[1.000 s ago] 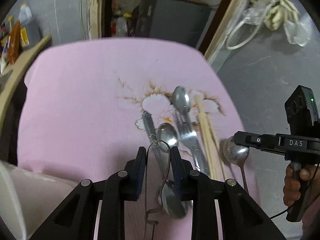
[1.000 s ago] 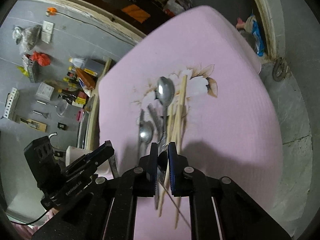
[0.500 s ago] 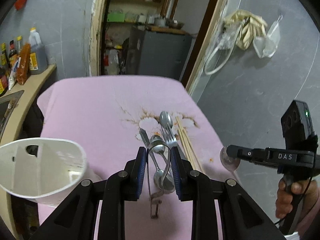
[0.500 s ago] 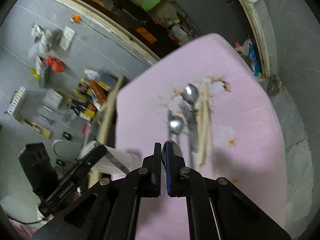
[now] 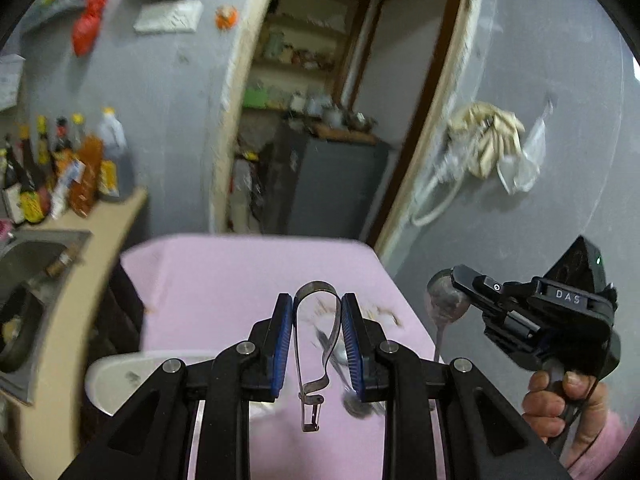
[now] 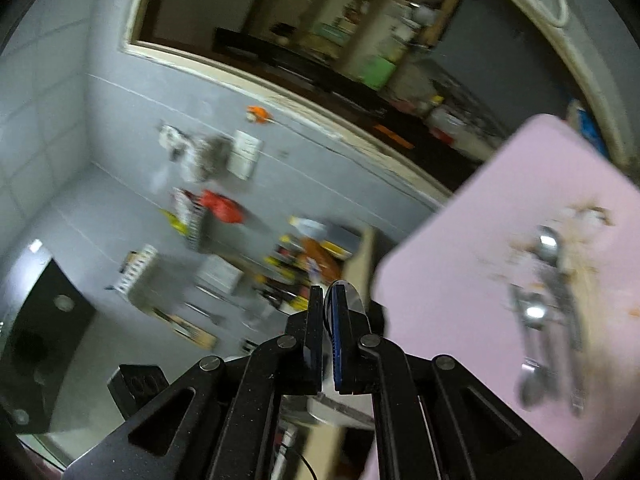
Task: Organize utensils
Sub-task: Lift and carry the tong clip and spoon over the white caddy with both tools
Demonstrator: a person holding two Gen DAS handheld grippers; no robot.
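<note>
Pink cloth, grey walls

The tablecloth [image 5: 224,280] is plain pink with a brown-and-white flower print; utensils [image 6: 544,300] shine silver; the black grippers carry blue pads [image 5: 282,344]; walls [image 5: 168,92] are grey.

Tongs [image 5: 316,344] in the left claw [image 5: 316,340] are thin bent metal, shiny. The spoon [image 5: 446,302] in the right claw [image 6: 329,334] is glossy steel too, bowl at 3 o'clock. Claw pads [image 5: 282,344] look like ribbed blue rubber on matt black plastic. Table [image 5: 224,280] wears a soft pink matt cloth.
</note>
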